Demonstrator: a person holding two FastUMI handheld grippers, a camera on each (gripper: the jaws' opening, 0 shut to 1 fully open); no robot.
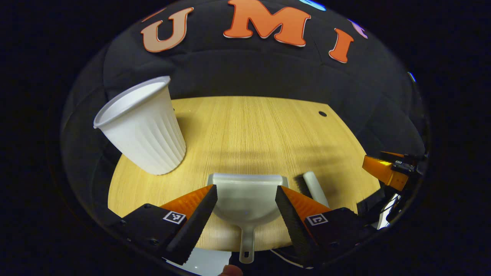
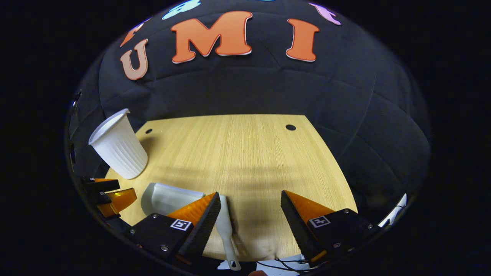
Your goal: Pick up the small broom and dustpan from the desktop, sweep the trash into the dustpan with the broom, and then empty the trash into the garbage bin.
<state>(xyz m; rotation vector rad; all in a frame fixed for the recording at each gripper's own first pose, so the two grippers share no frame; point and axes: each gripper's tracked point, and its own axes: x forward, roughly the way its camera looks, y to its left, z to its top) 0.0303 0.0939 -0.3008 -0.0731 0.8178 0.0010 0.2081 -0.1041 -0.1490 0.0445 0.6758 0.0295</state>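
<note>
Pale plastic dustpan (image 1: 247, 199) lies near the desk's near edge between my spread left gripper (image 1: 245, 207), so I should lower squarely onto its handle; my right gripper (image 2: 251, 214) gapes beside the broom (image 2: 226, 226).

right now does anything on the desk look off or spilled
Nothing is spilled or broken. The one odd thing: I can't spot any trash on the wooden desktop. The white cup stands upright, and the dustpan and small broom lie flat side by side, not yet gripped.
</note>
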